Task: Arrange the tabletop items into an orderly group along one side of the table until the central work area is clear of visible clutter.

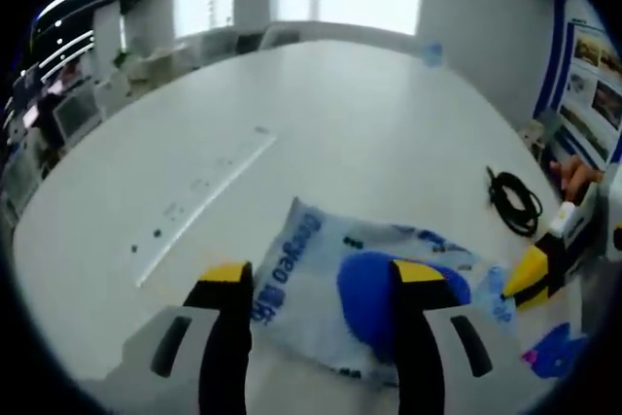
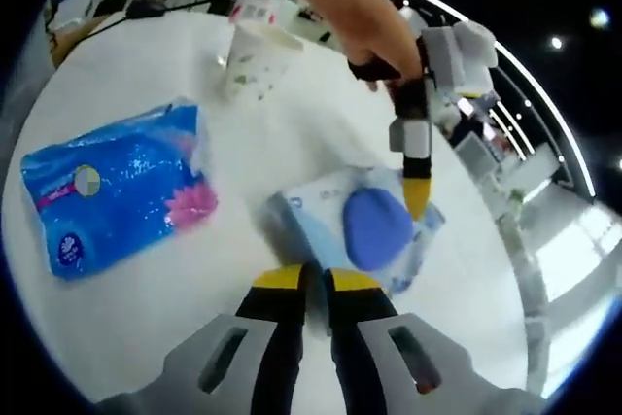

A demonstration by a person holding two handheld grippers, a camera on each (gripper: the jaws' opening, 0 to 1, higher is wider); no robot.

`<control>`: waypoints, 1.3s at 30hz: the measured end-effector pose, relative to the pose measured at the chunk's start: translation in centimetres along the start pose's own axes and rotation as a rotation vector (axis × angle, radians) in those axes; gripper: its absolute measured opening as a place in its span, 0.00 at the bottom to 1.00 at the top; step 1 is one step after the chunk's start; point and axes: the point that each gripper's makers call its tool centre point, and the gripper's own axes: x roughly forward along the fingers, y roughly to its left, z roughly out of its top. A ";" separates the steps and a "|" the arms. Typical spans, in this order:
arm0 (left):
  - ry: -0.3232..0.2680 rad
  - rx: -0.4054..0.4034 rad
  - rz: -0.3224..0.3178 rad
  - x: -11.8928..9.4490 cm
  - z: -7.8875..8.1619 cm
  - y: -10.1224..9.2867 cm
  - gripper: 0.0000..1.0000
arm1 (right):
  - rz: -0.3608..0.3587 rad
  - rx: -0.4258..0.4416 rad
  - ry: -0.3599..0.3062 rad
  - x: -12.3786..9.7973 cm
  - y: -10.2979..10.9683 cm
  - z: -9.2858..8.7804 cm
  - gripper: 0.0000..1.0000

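In the left gripper view, a long clear ruler lay diagonally across the left middle of the white desk, well apart from everything else. Lower centre, the left tool stood with its yellow-tipped jaws apart, straddling a pale wipes pack with a blue oval; whether the jaws touched the pack I could not tell. At the right edge of that frame a coiled black cable sat on the desk, and just below it the right tool's yellow tip came in beside the pack's far end. In the right gripper view, a bright blue tissue pack rested at the left of the frame, a paper cup stood upright at upper centre, and the pale pack sat at centre right with the left tool's tip down on or just above it, a hand gripping that tool from above. At the bottom the right tool had its jaws together, holding nothing, just short of the pack's near edge. I judged the step in hand to be taking up the pale pack, which lay in the central area. The next move would call for closing the left tool squarely on the soft pack and carrying it beside the blue pack and cup.
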 end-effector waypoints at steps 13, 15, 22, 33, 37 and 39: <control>0.026 0.010 -0.034 -0.3 -1.0 -2.8 0.54 | 0.122 -0.102 -0.041 -2.7 3.5 0.4 0.06; 0.026 0.014 -0.042 -0.3 -1.0 -3.3 0.53 | 0.149 -0.133 -0.043 -3.4 4.4 0.4 0.06; 0.043 0.036 -0.070 0.0 -1.3 -4.9 0.49 | 0.197 -0.198 -0.029 -5.1 5.9 -0.5 0.05; 0.076 0.062 -0.130 0.2 -1.9 -6.3 0.26 | 0.190 -0.202 -0.007 -5.9 5.8 -1.4 0.05; 0.089 0.065 -0.120 0.1 -2.3 -6.0 0.17 | 0.189 -0.206 0.000 -5.8 5.7 -1.6 0.05; 0.089 0.092 -0.097 -0.1 -2.3 -5.4 0.07 | 0.191 -0.208 0.008 -5.9 5.9 -1.9 0.04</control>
